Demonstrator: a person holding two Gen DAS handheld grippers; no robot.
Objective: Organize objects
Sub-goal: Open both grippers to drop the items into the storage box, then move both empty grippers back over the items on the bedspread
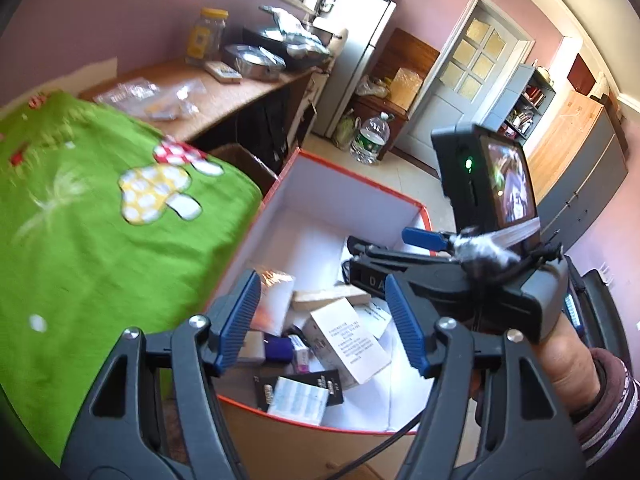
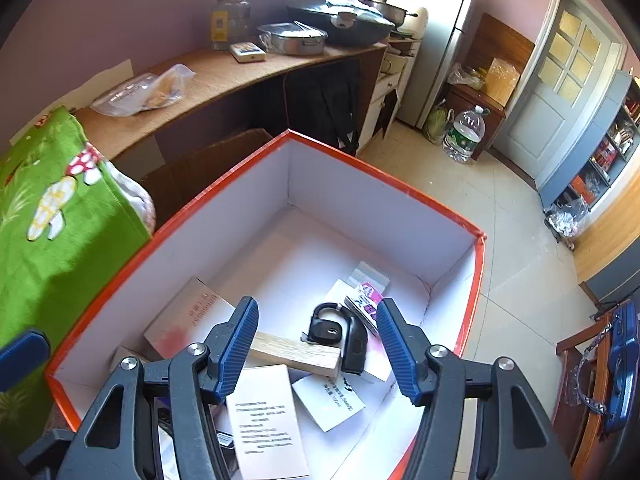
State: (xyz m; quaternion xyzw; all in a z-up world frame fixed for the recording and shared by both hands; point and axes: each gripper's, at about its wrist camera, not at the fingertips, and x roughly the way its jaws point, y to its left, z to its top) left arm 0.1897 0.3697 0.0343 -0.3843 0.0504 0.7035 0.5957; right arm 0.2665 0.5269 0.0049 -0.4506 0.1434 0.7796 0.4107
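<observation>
Left gripper [image 1: 324,320]: blue ribbed pads spread apart, nothing between them, hanging above the near end of the orange-rimmed white cardboard box [image 1: 280,184]. Right gripper [image 2: 316,344]: pads likewise parted and empty, poised over the box interior [image 2: 360,184], touching none of the contents. In the box lie a pale wooden block [image 2: 296,354], a black earhook headset [image 2: 336,328], a white printed leaflet [image 2: 264,420] and assorted small cartons; those nearest are partly hidden behind the gripper frames and cannot be identified. The green mushroom-patterned cloth [image 1: 80,220] lies beside the box, blurred. Farther off, the brown wooden worktop [image 2: 224,76] carries a clear plastic bag [image 2: 144,88].
</observation>
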